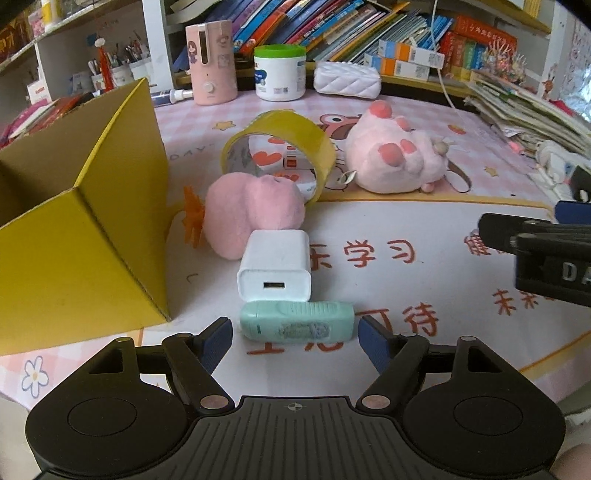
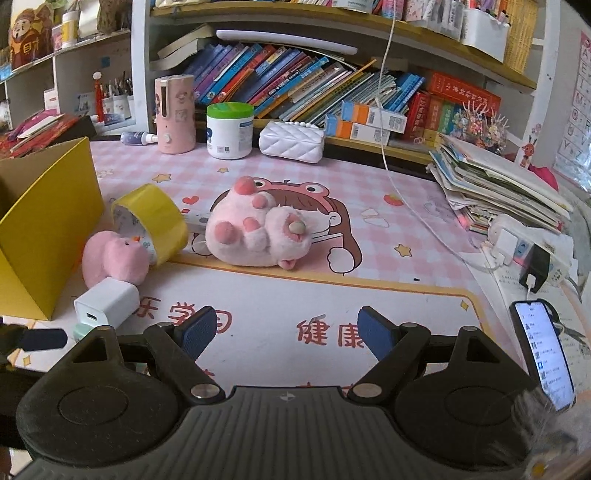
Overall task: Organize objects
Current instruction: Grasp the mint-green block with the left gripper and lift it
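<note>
At the far left, the yellow box (image 1: 85,236) is standing open on the table (image 1: 406,229), and what shows of its inside is looking empty, so the tidying is probably only starting. Just right of the box, the small pink plush (image 1: 243,214) is lying against the tilted yellow tape roll (image 1: 284,147), with the white charger (image 1: 275,271) touching its near side. Nearest of all, the green bottle (image 1: 297,319) is lying on its side, touching the charger. The left hand-held gripper (image 1: 295,336) is hanging wide open on either side of that bottle, pads clear of it, holding nothing; I judge this to be the first pick. The charger pressed against the bottle is likely to be getting nudged in a grasp. Further right, the big pink plush (image 1: 399,155) is lying beyond the tape, still waiting. The right hand-held gripper (image 2: 284,332) is hovering open and empty over bare table, near the phone (image 2: 543,350). Along the far edge, a pink appliance (image 1: 212,61), a white jar (image 1: 280,72) and a white quilted pouch (image 1: 347,79) are standing before the bookshelf (image 1: 332,26).
</note>
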`<state>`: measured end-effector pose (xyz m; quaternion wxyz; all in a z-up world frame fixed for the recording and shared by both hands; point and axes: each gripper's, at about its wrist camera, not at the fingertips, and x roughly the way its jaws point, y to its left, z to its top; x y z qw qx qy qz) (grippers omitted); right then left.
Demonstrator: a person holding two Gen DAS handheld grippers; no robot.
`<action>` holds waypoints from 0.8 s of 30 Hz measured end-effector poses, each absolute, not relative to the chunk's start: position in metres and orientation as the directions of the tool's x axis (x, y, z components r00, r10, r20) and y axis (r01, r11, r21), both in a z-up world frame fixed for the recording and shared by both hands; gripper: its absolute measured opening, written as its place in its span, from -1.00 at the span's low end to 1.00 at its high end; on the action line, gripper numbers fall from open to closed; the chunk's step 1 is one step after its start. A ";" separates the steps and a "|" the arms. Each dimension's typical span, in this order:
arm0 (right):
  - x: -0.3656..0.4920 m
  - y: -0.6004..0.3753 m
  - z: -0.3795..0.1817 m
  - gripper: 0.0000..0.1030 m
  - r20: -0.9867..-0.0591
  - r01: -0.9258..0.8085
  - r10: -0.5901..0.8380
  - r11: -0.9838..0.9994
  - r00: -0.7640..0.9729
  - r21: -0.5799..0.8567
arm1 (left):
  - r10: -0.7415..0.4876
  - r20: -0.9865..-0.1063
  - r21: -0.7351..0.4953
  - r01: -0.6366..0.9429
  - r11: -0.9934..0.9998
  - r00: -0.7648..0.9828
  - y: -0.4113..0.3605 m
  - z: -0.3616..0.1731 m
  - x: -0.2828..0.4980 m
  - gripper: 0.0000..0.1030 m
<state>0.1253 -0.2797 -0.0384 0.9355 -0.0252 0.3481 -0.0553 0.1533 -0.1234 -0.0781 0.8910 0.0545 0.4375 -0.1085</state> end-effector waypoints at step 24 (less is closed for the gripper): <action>0.160 -0.230 -0.050 0.61 -0.701 -0.172 0.135 0.985 0.701 0.018 | -0.005 -0.787 0.019 0.032 0.999 0.617 -0.061 -0.063 0.134 0.33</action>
